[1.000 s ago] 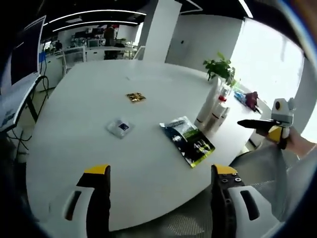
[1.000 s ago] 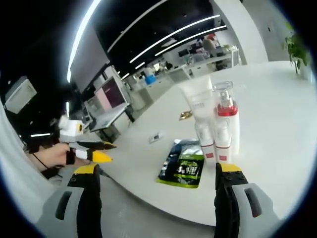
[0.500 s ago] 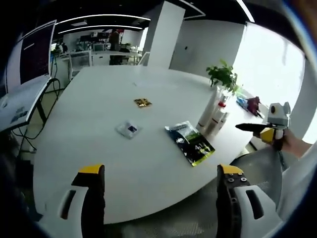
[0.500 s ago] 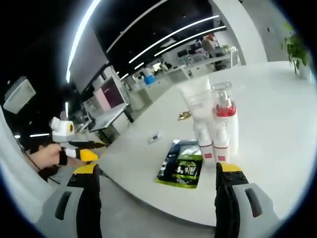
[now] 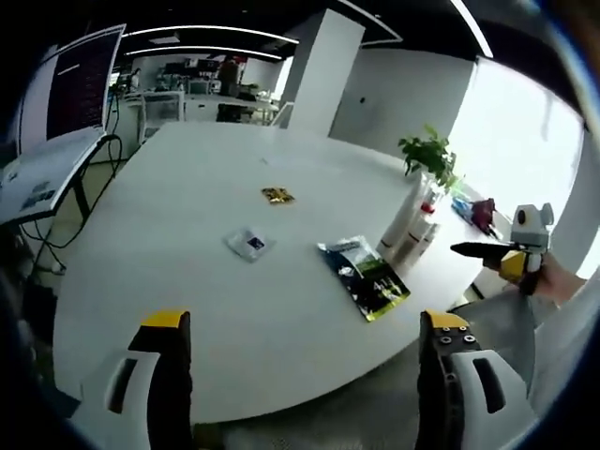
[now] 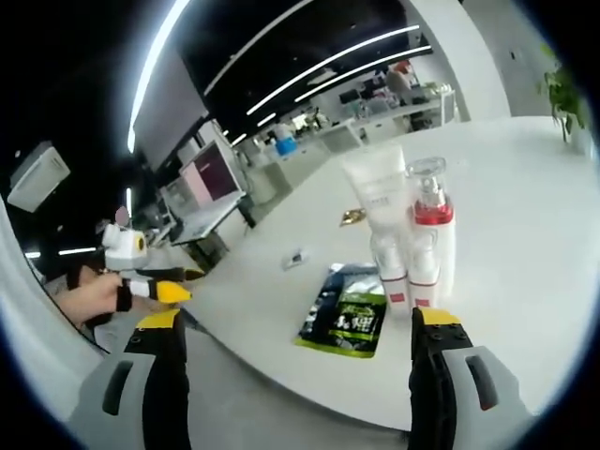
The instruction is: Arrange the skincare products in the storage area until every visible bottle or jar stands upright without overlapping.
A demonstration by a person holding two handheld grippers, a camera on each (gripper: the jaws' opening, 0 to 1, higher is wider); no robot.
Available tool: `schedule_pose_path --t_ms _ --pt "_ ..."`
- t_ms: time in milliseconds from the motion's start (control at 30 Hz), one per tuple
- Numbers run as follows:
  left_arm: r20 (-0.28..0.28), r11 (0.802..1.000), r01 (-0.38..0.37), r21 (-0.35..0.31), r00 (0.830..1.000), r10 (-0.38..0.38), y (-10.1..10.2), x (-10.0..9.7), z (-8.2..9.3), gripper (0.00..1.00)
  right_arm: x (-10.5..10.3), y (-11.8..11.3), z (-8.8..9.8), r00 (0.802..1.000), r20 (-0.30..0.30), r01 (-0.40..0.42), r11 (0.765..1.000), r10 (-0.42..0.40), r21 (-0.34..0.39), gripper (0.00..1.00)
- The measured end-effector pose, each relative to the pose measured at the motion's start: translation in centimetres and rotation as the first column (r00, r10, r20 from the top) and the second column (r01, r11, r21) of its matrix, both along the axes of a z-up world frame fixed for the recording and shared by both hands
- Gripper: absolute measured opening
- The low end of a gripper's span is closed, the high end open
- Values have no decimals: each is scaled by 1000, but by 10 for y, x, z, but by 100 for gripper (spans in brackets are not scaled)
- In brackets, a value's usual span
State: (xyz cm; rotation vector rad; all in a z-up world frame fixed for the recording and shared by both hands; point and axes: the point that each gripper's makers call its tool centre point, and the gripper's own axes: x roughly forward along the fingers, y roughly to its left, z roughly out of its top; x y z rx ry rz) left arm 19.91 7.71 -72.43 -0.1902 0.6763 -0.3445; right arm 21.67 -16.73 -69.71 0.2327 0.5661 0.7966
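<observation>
A tight cluster of skincare products (image 6: 408, 234) stands upright on the white round table (image 6: 525, 244): a white tube (image 6: 380, 192) on its cap, a bottle with a red band and clear cap (image 6: 429, 208), and small white bottles in front. In the left gripper view the cluster (image 5: 411, 220) stands near the table's right edge. My right gripper (image 6: 300, 380) is open, off the table's edge short of the cluster, holding nothing. My left gripper (image 5: 305, 380) is open and empty, back from the table's near edge. Each gripper shows in the other's view, the right gripper (image 5: 492, 251) and the left gripper (image 6: 155, 286).
A green and black flat packet (image 5: 366, 276) lies left of the cluster. A small clear sachet (image 5: 249, 243) and a gold sachet (image 5: 277, 195) lie further across the table. A potted plant (image 5: 427, 155) stands behind the bottles. Desks and monitors are beyond the table.
The left gripper view has drawn back a little and shifted, so the table looks smaller. The right gripper view is almost unchanged. Nothing on the table has moved.
</observation>
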Motion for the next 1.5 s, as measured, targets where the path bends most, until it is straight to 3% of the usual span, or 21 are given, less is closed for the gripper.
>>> schedule_pose_path --t_ms 300,433,733,967,1267,1500 --pt "-31 999 -31 25 999 32 7 5 -5 96 2 -3 -4 1000 0 -15 1000 15 -10 99" --pt "-18 995 -70 67 997 71 15 10 -2 96 3 -6 -7 1000 13 -6 1000 6 -26 99" --pt "-56 993 -76 88 995 81 9 27 -2 97 2 -5 -11 1000 -22 -20 1000 20 -21 99" --pt "-34 991 -7 134 999 11 -7 43 9 96 3 -3 -17 998 -49 -39 999 38 -11 99" --pt "-80 975 104 199 993 -89 -11 58 -5 96 5 -4 -14 999 -35 -16 1000 16 6 99" --pt "-74 964 156 214 987 -143 -17 77 -5 99 7 -6 -16 999 -46 -6 1000 7 10 98"
